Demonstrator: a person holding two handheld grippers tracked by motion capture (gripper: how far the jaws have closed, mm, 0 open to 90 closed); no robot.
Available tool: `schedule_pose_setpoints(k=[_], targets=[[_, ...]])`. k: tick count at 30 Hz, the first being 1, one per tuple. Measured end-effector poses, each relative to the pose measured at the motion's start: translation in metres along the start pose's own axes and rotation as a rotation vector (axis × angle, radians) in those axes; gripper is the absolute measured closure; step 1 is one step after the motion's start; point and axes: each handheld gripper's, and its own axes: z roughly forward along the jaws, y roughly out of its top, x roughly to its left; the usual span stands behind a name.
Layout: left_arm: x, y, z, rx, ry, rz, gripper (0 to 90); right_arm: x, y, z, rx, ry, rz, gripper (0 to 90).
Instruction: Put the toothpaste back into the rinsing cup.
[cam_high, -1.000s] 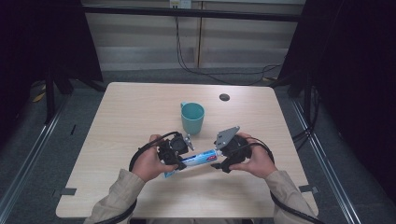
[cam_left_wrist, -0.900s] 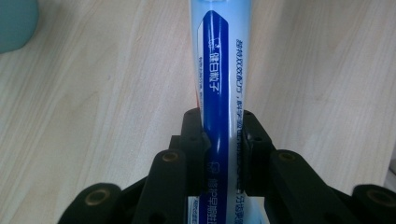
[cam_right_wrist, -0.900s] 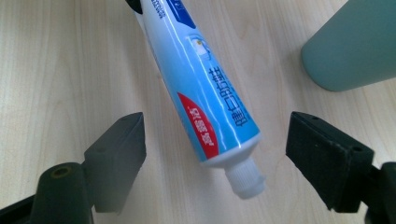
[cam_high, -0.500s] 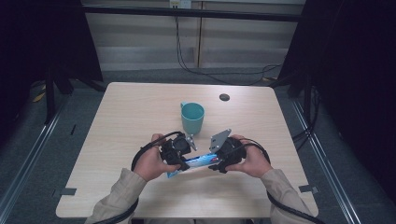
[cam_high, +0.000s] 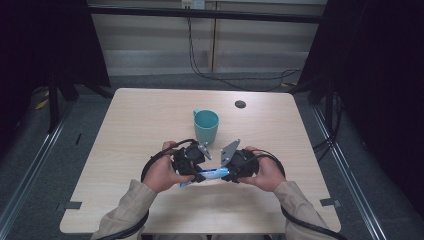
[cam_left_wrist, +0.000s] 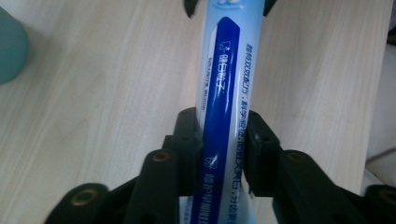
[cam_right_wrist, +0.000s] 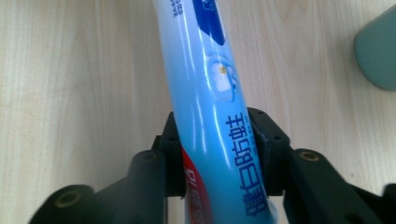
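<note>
**Toothpaste tube bridged between two grippers**

The light-blue plastic toothpaste tube with a dark-blue label (cam_high: 209, 174) lies level just above the pale wooden table (cam_high: 125, 130), its long axis running from the left gripper (cam_high: 196, 172) to the right gripper (cam_high: 229, 174). Each gripper clamps one end. The right jaws have just been closing on the tube; the left jaws have eased slightly, apparently without leaving it. A teal ceramic mug (cam_high: 206, 125) stands just beyond.

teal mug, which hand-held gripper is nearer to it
Left. The left hand-held gripper sits just below the teal mug, slightly to its left; the right hand-held gripper is below it and further off to the right.
</note>
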Motion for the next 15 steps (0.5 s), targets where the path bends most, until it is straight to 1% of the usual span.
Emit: schedule_pose_setpoints(k=[1, 2, 3, 4, 5, 6, 7, 8, 9, 10, 11, 12, 13, 14, 15], targets=[[0.001, 0.0, -0.001, -0.01, 0.003, 0.001, 63.2, 0.0, 0.0, -0.001, -0.001, -0.002, 0.003, 67.2], [0.001, -0.001, -0.002, -0.038, 0.007, -0.026, 61.2, 0.001, 0.001, -0.002, -0.004, -0.007, 0.016, 67.9], [0.002, -0.001, -0.003, -0.056, 0.015, -0.032, 57.8, 0.001, 0.001, -0.003, -0.006, -0.012, 0.027, 68.6], [0.002, -0.001, -0.005, -0.068, 0.031, -0.035, 48.6, 0.0, 0.0, -0.007, -0.017, -0.014, 0.041, 69.4], [0.002, -0.001, -0.006, -0.074, 0.042, -0.051, 48.6, 0.0, 0.0, -0.007, -0.017, -0.014, 0.041, 69.4], [0.004, -0.001, -0.008, -0.079, 0.041, -0.068, 42.5, 0.001, -0.001, -0.008, -0.017, -0.012, 0.042, 69.6], [0.005, -0.002, -0.01, -0.09, 0.037, -0.075, 38.0, 0.0, -0.003, -0.009, -0.016, -0.015, 0.047, 70.0], [0.006, -0.003, -0.012, -0.111, 0.037, -0.086, 37.9, -0.001, -0.004, -0.009, -0.01, -0.011, 0.052, 70.1], [0.008, -0.005, -0.014, -0.119, 0.039, -0.099, 36.5, -0.001, -0.007, -0.01, -0.006, -0.029, 0.052, 70.3], [0.01, -0.006, -0.016, -0.122, 0.037, -0.114, 34.2, 0.0, -0.009, -0.012, -0.002, -0.028, 0.06, 70.3], [0.011, -0.008, -0.017, -0.135, 0.036, -0.13, 34.3, -0.001, -0.011, -0.013, -0.007, -0.03, 0.061, 70.4], [0.013, -0.009, -0.019, -0.143, 0.037, -0.15, 33.0, -0.001, -0.015, -0.016, -0.01, -0.038, 0.072, 70.4], [0.013, -0.009, -0.019, -0.143, 0.037, -0.15, 31.7, -0.002, -0.016, -0.017, -0.017, -0.044, 0.07, 70.5], [0.014, -0.01, -0.02, -0.154, 0.043, -0.163, 31.7, -0.002, -0.016, -0.017, -0.017, -0.044, 0.07, 70.5], [0.014, -0.011, -0.022, -0.161, 0.046, -0.169, 31.3, -0.002, -0.018, -0.018, -0.012, -0.047, 0.085, 70.6]])
